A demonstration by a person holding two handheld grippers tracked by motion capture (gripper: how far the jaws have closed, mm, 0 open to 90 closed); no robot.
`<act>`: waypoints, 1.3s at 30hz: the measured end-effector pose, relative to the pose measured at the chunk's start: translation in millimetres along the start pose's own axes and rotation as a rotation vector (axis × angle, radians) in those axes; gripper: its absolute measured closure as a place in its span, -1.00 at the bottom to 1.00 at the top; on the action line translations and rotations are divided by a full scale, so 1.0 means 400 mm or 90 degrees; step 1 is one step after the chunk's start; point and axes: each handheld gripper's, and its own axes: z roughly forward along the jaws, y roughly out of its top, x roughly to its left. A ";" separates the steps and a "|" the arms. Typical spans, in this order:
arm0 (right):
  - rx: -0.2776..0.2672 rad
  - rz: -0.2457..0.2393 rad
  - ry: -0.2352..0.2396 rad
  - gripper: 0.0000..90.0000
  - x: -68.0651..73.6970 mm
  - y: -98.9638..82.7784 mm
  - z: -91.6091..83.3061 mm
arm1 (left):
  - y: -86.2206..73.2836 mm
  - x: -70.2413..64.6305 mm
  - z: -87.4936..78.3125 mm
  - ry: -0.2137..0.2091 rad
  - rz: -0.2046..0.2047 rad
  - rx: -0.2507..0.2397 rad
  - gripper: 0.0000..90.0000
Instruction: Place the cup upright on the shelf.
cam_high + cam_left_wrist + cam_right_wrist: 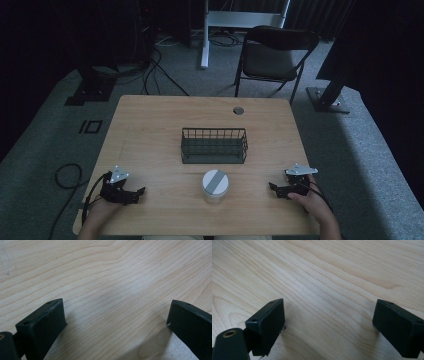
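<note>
Overhead, we saw a light wooden table (150, 135) with a dark wire rectangular basket (214, 145) standing near its middle. Our landmark was the basket. Just in front of it, towards us, stood a clear round jar with a white lid crossed by a grey stripe (215, 185), apart from the basket and upright. To the near left of the basket we held the left gripper (140, 190), its grey three-cornered plate on top, low over the table edge. To the near right of the basket we held the right gripper (273, 186), well apart from the jar. Along the left gripper (116, 315) its black jaws stood spread wide, with bare wood grain between them. Along the right gripper (329, 315) the jaws were likewise spread, nothing between them. Beyond the basket, off the table, stood a dark folding chair (275, 55) on grey carpet.
</note>
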 end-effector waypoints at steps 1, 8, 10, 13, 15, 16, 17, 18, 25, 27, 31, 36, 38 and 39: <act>0.000 0.000 0.000 -0.77 0.000 0.000 0.000 | 0.000 -0.001 0.000 -0.001 0.001 -0.001 -0.95; 0.001 0.004 -0.003 -0.77 0.002 -0.001 -0.002 | 0.000 0.000 0.000 -0.001 0.001 0.000 -0.95; 0.000 0.006 -0.004 -0.77 0.004 -0.002 -0.003 | 0.000 0.000 0.000 -0.001 0.001 -0.001 -0.95; 0.000 0.005 -0.005 -0.77 0.005 -0.003 -0.004 | 0.000 0.000 0.000 -0.001 0.001 -0.001 -0.95; 0.000 0.005 -0.005 -0.77 0.005 -0.004 -0.004 | 0.000 0.000 0.000 -0.001 0.001 -0.001 -0.95; 0.000 0.005 -0.005 -0.77 0.005 -0.004 -0.004 | 0.000 0.000 0.000 -0.001 0.001 -0.001 -0.95; 0.000 0.005 -0.005 -0.77 0.005 -0.004 -0.004 | 0.000 0.000 0.000 -0.001 0.001 -0.001 -0.95; 0.000 0.005 -0.005 -0.77 0.005 -0.004 -0.004 | 0.000 0.000 0.000 -0.001 0.001 -0.001 -0.95; -0.001 0.003 -0.002 -0.76 0.006 -0.004 -0.004 | 0.000 0.000 0.000 -0.001 0.001 -0.001 -0.95; 0.000 0.006 -0.006 -0.76 0.008 -0.004 -0.004 | 0.000 0.000 0.000 -0.001 0.001 0.000 -0.95; -0.003 0.005 -0.010 -0.76 0.017 -0.003 -0.003 | 0.000 0.000 0.000 -0.001 0.001 -0.001 -0.96; -0.014 0.010 0.007 -0.76 0.033 0.000 -0.002 | 0.000 0.000 0.000 0.000 0.001 -0.001 -0.95; -0.020 0.007 -0.001 -0.76 0.037 0.002 -0.001 | 0.000 0.000 0.000 0.000 0.001 -0.001 -0.95; -0.024 0.009 0.000 -0.76 0.038 0.003 -0.001 | 0.000 0.000 0.000 0.000 0.001 -0.001 -0.95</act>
